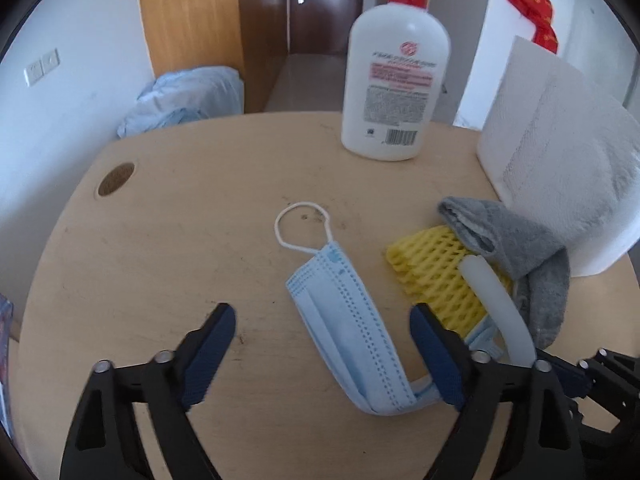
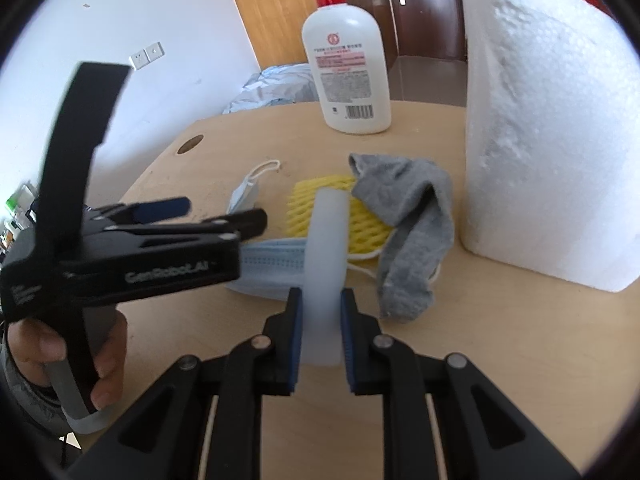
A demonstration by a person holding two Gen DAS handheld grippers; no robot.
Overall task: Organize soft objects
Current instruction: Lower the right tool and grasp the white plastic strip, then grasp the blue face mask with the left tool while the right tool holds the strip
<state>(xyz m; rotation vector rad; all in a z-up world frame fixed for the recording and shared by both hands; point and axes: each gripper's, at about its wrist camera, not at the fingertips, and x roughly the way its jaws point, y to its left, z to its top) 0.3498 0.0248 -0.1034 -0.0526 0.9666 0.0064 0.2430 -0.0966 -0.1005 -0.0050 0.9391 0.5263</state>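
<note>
Right wrist view: the right gripper point(image 2: 320, 336) is clamped on a translucent white foam tube point(image 2: 325, 248), pads pressing both sides near its lower end. The tube stands roughly upright, leaning over the yellow foam fruit net point(image 2: 360, 232), apparently so it can be carried clear of the pile. A grey sock point(image 2: 412, 224) drapes over the net's right side, just beside the white polystyrene block point(image 2: 552, 140).

Left wrist view: the left gripper point(image 1: 322, 332) is spread wide and empty above the wooden table point(image 1: 160, 240), its jaws either side of a blue surgical mask point(image 1: 348, 320) lying flat, which suggests the mask is its next pick. A lotion pump bottle point(image 1: 394, 80) stands well apart at the far edge. Soft items are gathered at the table's right; sorting appears incomplete.
</note>
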